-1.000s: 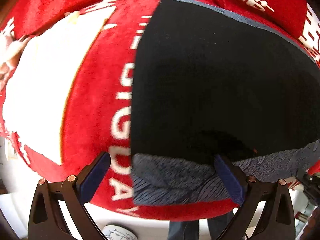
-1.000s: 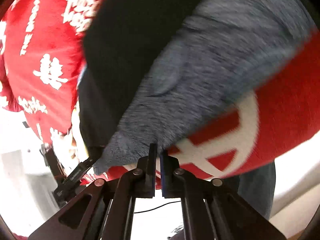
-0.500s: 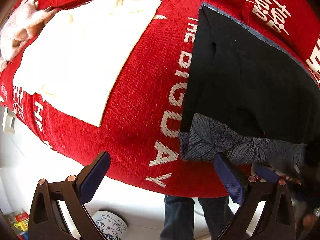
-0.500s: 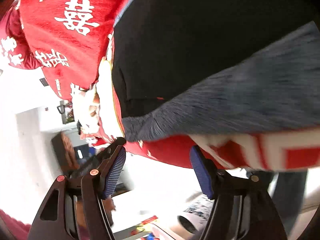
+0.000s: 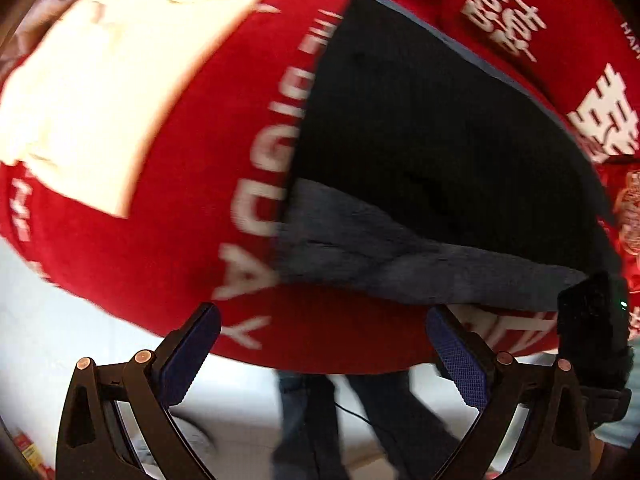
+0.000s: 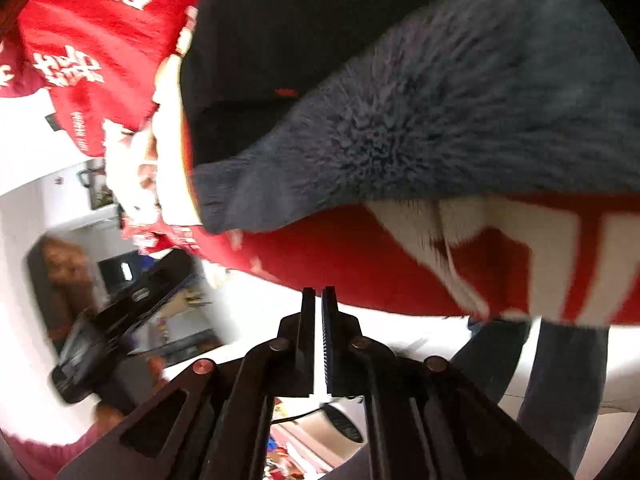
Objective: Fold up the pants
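The black pants [image 5: 432, 120] lie flat on the red cloth, with their fuzzy blue-grey lining [image 5: 380, 252] turned out along the near edge. My left gripper [image 5: 324, 344] is open and empty, held just off the table's near edge below that lining. My right gripper [image 6: 318, 308] is shut with nothing between its fingers, just below the red cloth's edge, near the lining's corner [image 6: 400, 140]. The pants [image 6: 280, 20] fill the top of the right wrist view. The right gripper's body [image 5: 592, 344] shows at the right in the left wrist view.
A red cloth [image 5: 168, 248] with white lettering covers the table. A folded cream garment [image 5: 100, 92] lies left of the pants, also in the right wrist view [image 6: 168, 152]. The person's jeans-clad legs [image 5: 320, 420] stand below the table's edge. The left gripper's body [image 6: 112, 328] is at lower left.
My right gripper opened half a second ago and has now closed again, empty, below the lining's edge. My left gripper stayed open and drew back from the pants toward the table's edge.
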{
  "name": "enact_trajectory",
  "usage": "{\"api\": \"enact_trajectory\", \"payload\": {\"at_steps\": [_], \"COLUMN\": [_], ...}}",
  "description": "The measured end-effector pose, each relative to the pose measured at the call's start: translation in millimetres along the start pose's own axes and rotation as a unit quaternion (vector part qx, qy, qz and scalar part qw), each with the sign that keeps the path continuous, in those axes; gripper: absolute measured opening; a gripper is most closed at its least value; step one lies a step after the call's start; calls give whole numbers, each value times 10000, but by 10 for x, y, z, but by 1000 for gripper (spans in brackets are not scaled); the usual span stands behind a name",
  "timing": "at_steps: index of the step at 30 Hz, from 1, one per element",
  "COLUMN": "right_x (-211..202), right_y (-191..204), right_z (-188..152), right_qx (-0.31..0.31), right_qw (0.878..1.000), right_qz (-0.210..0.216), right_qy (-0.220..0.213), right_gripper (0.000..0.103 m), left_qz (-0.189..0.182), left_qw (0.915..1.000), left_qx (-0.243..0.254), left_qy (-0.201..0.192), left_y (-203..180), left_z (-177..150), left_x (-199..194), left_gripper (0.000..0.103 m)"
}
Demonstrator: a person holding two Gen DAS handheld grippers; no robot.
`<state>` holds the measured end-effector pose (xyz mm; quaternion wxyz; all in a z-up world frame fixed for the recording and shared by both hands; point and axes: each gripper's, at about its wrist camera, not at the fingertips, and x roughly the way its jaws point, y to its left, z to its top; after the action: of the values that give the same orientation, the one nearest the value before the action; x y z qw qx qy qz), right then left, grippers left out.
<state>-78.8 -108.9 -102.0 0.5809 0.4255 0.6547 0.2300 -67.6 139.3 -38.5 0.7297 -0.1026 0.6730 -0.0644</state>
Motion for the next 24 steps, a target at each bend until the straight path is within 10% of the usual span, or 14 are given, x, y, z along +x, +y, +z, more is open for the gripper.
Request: {"api": "enact_trajectory", "payload": {"at_steps": [3,8,15,17,20,24], "right_x": [-498,-1006,-452,-279,-221,-384], "right_y": [-150,-643,-612,-599,-471,-262], "right_z": [1,38,55,119,212,190], "right_qx": [86,769,1009,1156,1160,730], "right_qw": [9979,9885,9849,9792,9744,9765], "right_qz": [-61,239,1118,1400,1587,1749], "right_qy": [-631,-1280,-849,-905,-1093,-1028], "right_gripper": [67,67,66,62,11,8], "left_qz": [-439,-896,-942,-1014,-1271,-1915], "left_qw": [9987,9941,9934,9923,9874,9703], "left_qx": [-228,-600,-640,-700,-937,-1474], "left_qy": [87,117,114,109,113,83], "left_y": [-85,-140,-123,-46,41,48], "left_z": [23,86,44,85,87,132], "left_x": [132,271,251,229,189,199], "left_gripper": [103,103,103,103,103,103]}}
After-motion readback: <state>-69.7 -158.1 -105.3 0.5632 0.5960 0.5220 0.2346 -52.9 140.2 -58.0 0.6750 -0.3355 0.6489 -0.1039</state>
